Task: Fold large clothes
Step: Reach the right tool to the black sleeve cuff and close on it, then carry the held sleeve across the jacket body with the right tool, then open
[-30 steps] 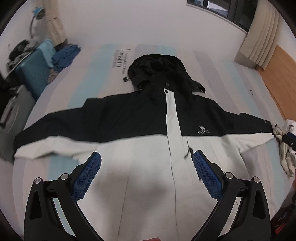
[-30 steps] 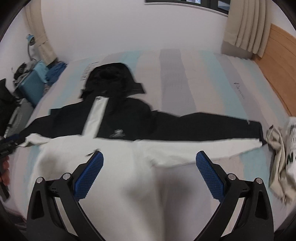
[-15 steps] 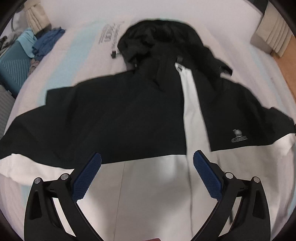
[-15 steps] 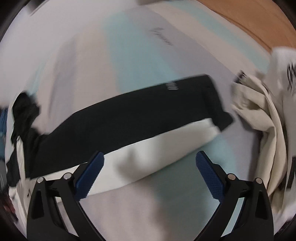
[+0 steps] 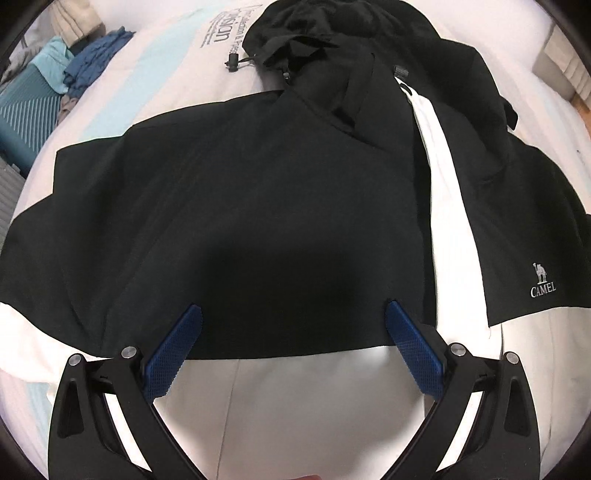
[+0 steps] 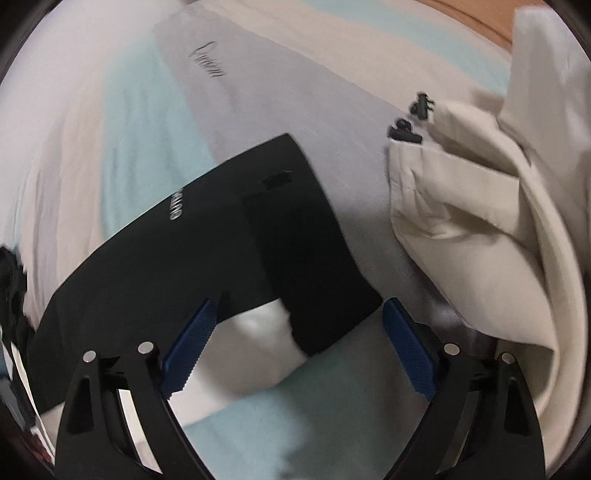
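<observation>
A black and white hooded jacket [image 5: 258, 206] lies flat, front up, on the bed, with its hood [image 5: 332, 33] at the far end and a CAMEL logo [image 5: 543, 284] on the chest. My left gripper [image 5: 293, 317] is open and empty, low over the black chest panel where it meets the white lower part. My right gripper [image 6: 297, 314] is open and empty, hovering over the sleeve cuff [image 6: 306, 258], which is black with a white underside. Neither gripper holds cloth.
The striped bedsheet [image 6: 155, 122] has white, teal and grey bands. A cream garment pile [image 6: 491, 206] lies just right of the cuff. A teal suitcase [image 5: 22, 114] and blue clothes [image 5: 96, 55] sit off the bed's far left.
My left gripper has moved forward and lower over the jacket's chest. My right gripper has swung right and down along the sleeve to its cuff. Both stay open.
</observation>
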Demonstrator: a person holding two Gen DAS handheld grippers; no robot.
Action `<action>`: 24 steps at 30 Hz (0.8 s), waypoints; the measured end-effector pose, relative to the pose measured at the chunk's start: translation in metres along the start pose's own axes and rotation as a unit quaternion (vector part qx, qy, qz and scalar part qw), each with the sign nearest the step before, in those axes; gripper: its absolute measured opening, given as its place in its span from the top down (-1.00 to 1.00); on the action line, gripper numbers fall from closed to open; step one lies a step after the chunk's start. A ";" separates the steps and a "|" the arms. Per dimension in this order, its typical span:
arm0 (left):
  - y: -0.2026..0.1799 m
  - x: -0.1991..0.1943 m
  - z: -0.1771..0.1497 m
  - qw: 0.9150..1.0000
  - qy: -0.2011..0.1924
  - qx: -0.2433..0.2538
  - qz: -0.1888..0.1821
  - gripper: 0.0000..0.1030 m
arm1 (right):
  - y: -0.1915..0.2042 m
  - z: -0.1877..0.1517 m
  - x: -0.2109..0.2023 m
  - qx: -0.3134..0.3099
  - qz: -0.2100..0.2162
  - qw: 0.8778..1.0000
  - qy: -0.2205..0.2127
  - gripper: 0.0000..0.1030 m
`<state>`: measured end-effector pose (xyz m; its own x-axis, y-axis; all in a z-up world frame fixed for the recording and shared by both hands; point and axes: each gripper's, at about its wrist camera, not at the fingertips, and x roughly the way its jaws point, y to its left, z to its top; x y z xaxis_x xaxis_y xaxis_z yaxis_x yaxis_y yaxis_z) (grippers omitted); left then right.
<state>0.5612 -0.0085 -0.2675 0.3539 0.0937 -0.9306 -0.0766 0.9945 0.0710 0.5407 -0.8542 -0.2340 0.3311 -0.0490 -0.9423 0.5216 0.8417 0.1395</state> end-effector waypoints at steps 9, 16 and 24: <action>-0.006 -0.007 0.005 1.000 0.003 0.013 0.003 -0.88 | 0.014 0.007 -0.011 0.008 -0.052 0.998 -0.016 0.50; -0.003 -0.036 0.010 1.000 -0.003 0.009 0.004 -0.88 | 0.044 -0.001 -0.056 -0.013 -0.015 1.000 -0.018 0.72; 0.016 -0.105 0.003 1.000 -0.018 -0.001 0.008 -0.88 | 0.135 -0.038 -0.147 -0.096 0.032 0.993 -0.061 0.73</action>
<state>0.5254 -0.0022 -0.1672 0.3852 0.1116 -0.9161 -0.0850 0.9927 0.0852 0.5327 -0.7128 -0.0881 0.4574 -0.0470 -0.8880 0.3414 0.9313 0.1266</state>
